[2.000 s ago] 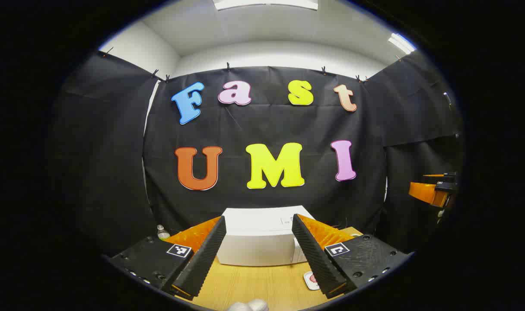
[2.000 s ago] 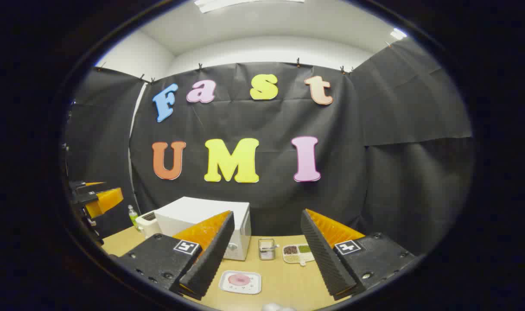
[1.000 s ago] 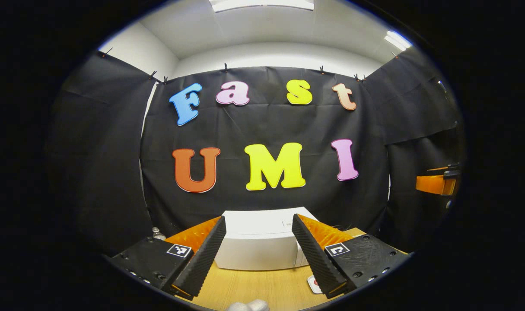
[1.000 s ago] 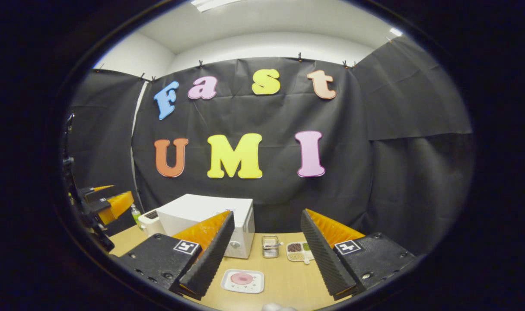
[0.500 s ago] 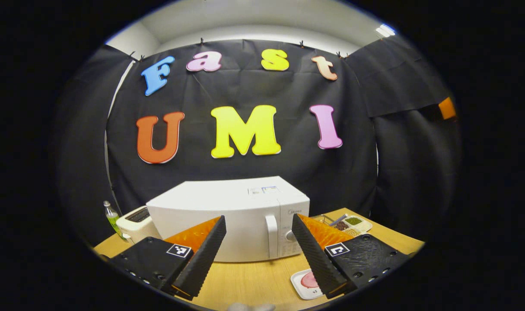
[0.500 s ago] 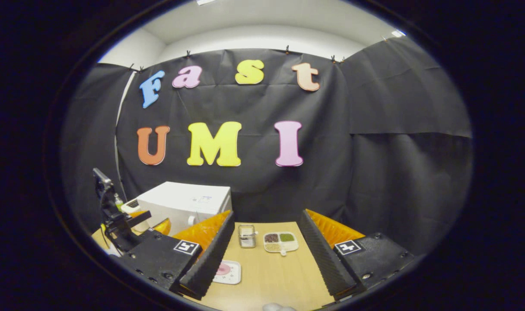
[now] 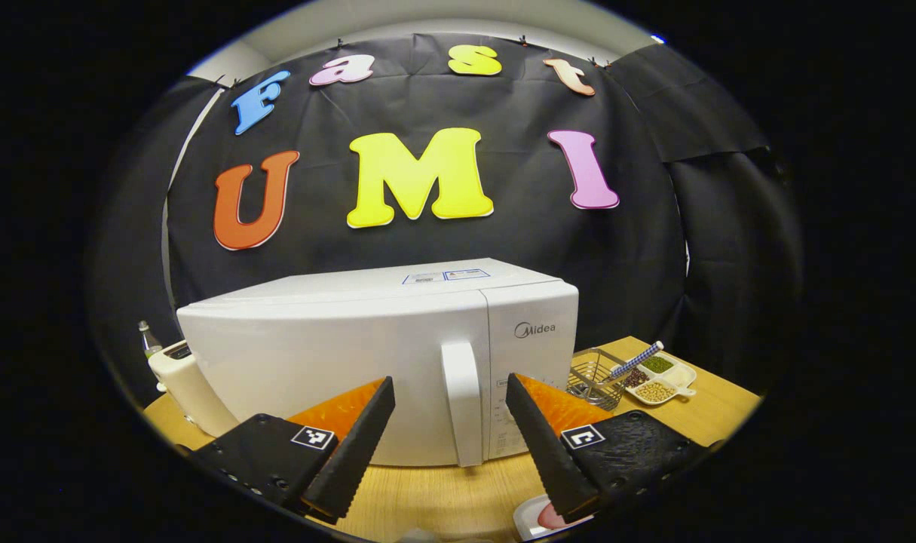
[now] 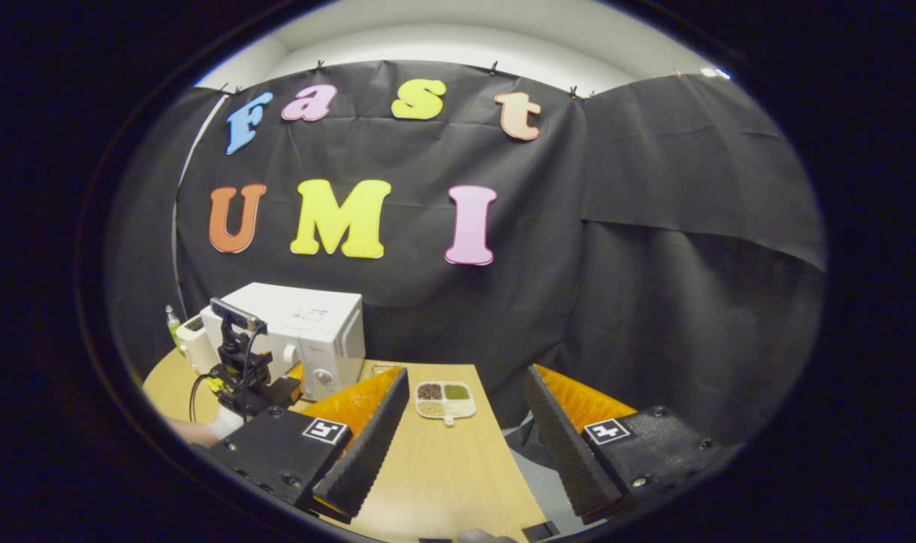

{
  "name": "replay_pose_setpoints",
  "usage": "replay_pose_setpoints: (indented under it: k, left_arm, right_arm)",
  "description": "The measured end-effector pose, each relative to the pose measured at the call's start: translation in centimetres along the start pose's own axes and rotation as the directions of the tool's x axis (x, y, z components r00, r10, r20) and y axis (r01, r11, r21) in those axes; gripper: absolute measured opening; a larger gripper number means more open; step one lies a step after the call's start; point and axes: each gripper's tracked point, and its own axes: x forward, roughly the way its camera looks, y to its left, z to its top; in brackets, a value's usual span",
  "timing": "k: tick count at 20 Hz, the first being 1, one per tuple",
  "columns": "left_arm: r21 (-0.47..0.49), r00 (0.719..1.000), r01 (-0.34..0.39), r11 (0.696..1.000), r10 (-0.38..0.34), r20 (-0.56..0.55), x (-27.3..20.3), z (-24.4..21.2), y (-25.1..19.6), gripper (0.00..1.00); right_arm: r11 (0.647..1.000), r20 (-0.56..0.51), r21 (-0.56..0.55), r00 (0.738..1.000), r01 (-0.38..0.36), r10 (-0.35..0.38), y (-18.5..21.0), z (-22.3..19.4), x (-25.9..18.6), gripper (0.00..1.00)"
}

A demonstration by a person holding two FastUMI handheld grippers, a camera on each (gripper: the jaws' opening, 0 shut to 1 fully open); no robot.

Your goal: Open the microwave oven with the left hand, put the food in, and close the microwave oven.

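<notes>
The white microwave (image 7: 367,354) stands close in front in the left gripper view, door shut. Its upright handle (image 7: 461,400) lies just beyond the gap of my left gripper (image 7: 446,452), which is open and empty. A white plate with pink food (image 7: 537,519) peeks out at the bottom edge under the right finger. In the right gripper view the microwave (image 8: 299,328) is far off at the left, and the left gripper (image 8: 292,377) hangs before its front. My right gripper (image 8: 461,445) is open over the table with nothing between its fingers.
A white toaster (image 7: 182,377) and a small bottle (image 7: 147,338) stand left of the microwave. To its right are a wire basket (image 7: 593,369) and a divided dish of beans (image 7: 657,381). The wooden table (image 8: 442,467) ends at its right edge above grey floor (image 8: 540,483).
My left gripper has come down and forward, so the microwave and its handle now loom close. My right gripper has swung to the right; the plate has left its view. Both stay open.
</notes>
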Motion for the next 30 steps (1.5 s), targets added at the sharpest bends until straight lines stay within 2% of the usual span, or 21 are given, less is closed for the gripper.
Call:
replay_pose_setpoints:
  k: [2,3,5,6,8,9,10,11,12,13,15,23,25,28,30]
  left_arm:
    - [0.003,1.000,0.003,1.000,-0.003,0.003,0.7,-0.2,-0.3,0.87]
    - [0.014,1.000,0.002,1.000,-0.002,0.006,0.9,-0.1,-0.4,0.80]
    - [0.025,1.000,-0.027,0.999,0.027,0.008,1.1,-0.2,0.0,0.71]
    - [0.027,0.999,-0.045,0.999,0.044,0.012,1.2,-0.1,0.3,0.53]
    - [0.000,1.000,-0.013,1.000,0.013,0.006,1.4,-0.1,-0.3,0.45]
    - [-0.021,1.000,-0.017,1.000,0.017,0.001,1.6,-0.4,-0.2,0.24]
    - [-0.045,1.000,-0.016,0.999,0.016,-0.008,1.3,-0.4,-0.2,0.29]
    - [-0.070,1.000,-0.015,0.997,0.014,-0.012,1.1,-0.3,-0.3,0.15]
    - [-0.081,1.000,-0.012,0.997,0.010,-0.017,1.2,-0.3,-0.4,0.13]
    - [-0.096,1.000,-0.013,0.995,0.011,-0.016,0.9,-0.3,-0.4,0.20]
    - [-0.090,1.000,-0.015,0.996,0.014,-0.016,1.0,-0.1,-0.3,0.12]
    - [-0.105,0.998,0.047,0.993,-0.052,-0.043,-0.1,-0.5,-0.6,0.12]
    - [-0.102,0.997,0.057,0.993,-0.062,-0.048,-1.5,-0.9,-0.7,0.12]
    - [-0.041,0.996,0.088,0.995,-0.088,-0.016,-5.1,-1.0,-0.1,0.12]
    - [-0.053,0.992,0.122,0.991,-0.124,-0.025,-7.5,-1.8,0.4,0.12]
  right_arm:
    - [1.000,-0.014,0.012,1.000,0.008,-0.008,-0.2,-0.4,0.1,0.99]
    - [1.000,-0.019,0.011,1.000,0.016,-0.016,-0.4,-0.6,0.3,0.99]
    - [1.000,-0.025,0.015,0.999,0.021,-0.021,-0.4,-0.7,0.6,0.99]
    - [1.000,-0.028,0.017,0.999,0.017,-0.017,-0.2,-0.8,0.7,0.99]
    - [1.000,-0.034,0.025,0.999,0.003,-0.002,0.5,-0.9,1.1,0.99]
    - [1.000,-0.037,0.026,0.999,-0.009,0.010,1.0,-0.9,1.3,0.99]
    - [0.999,-0.041,0.027,0.999,-0.019,0.020,1.3,-0.9,1.4,0.99]
    - [0.999,-0.040,0.029,0.999,-0.027,0.028,1.7,-0.8,1.4,0.99]
    - [0.999,-0.039,0.032,0.999,-0.033,0.034,1.9,-0.8,1.5,0.99]
    - [0.999,-0.041,0.032,0.998,-0.037,0.038,2.1,-0.9,1.6,0.99]
    - [0.999,-0.051,0.037,0.998,-0.040,0.042,2.3,-1.1,1.5,0.99]
    - [0.999,-0.019,0.028,0.999,-0.047,0.047,2.8,-0.3,-0.1,0.99]
    - [0.998,-0.011,0.023,0.998,-0.054,0.054,3.1,-0.2,-0.5,0.99]
    - [0.996,-0.017,0.008,0.996,-0.083,0.083,4.5,-0.8,-0.8,0.99]
    - [0.993,-0.027,0.004,0.993,-0.114,0.115,5.9,-1.3,-1.0,0.99]
